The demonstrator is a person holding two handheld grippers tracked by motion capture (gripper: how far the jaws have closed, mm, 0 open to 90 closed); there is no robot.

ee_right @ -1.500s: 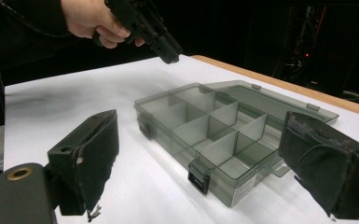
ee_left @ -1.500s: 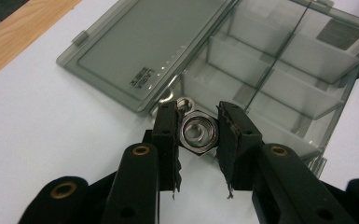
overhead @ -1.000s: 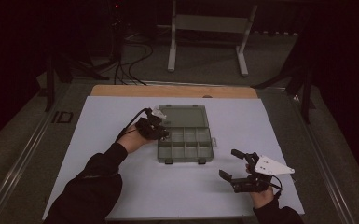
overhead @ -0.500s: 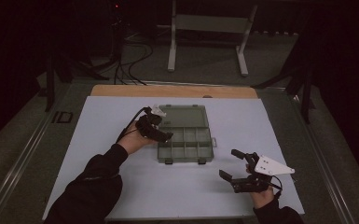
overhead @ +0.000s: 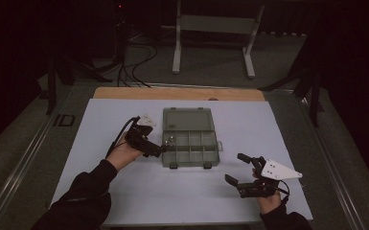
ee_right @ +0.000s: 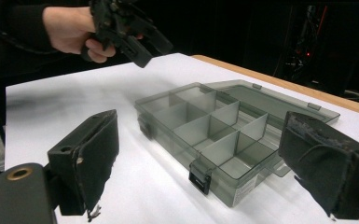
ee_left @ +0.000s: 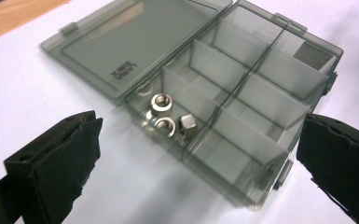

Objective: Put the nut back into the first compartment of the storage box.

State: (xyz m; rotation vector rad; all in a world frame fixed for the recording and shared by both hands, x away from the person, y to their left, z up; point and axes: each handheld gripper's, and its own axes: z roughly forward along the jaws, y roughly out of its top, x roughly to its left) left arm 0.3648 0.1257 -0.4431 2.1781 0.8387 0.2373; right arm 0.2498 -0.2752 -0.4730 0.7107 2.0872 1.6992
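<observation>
A smoky clear compartment box [overhead: 190,142] lies mid-table with its lid [overhead: 188,120] folded flat behind it. Three steel nuts [ee_left: 168,115] rest in one compartment at the box's left end. My left gripper [overhead: 162,147] hovers at that left edge. In the left gripper view its jaws [ee_left: 200,135] stand wide apart; they have just been opening, and nothing is between them. My right gripper [overhead: 236,167] rests at the near right, apart from the box, open and empty. In the right gripper view the box [ee_right: 214,135] lies ahead of the jaws, with the left gripper [ee_right: 130,28] held in a hand behind it.
A white sheet [overhead: 124,191] covers the table, with a wooden strip [overhead: 177,93] along the far edge. Behind the table stand a metal frame [overhead: 215,28] and loose cables [overhead: 134,57] on the dark floor. The box's other compartments [ee_left: 256,100] look empty.
The left hand has drawn back from over the box's left end toward the near left, and its jaws have parted. The right gripper has kept still.
</observation>
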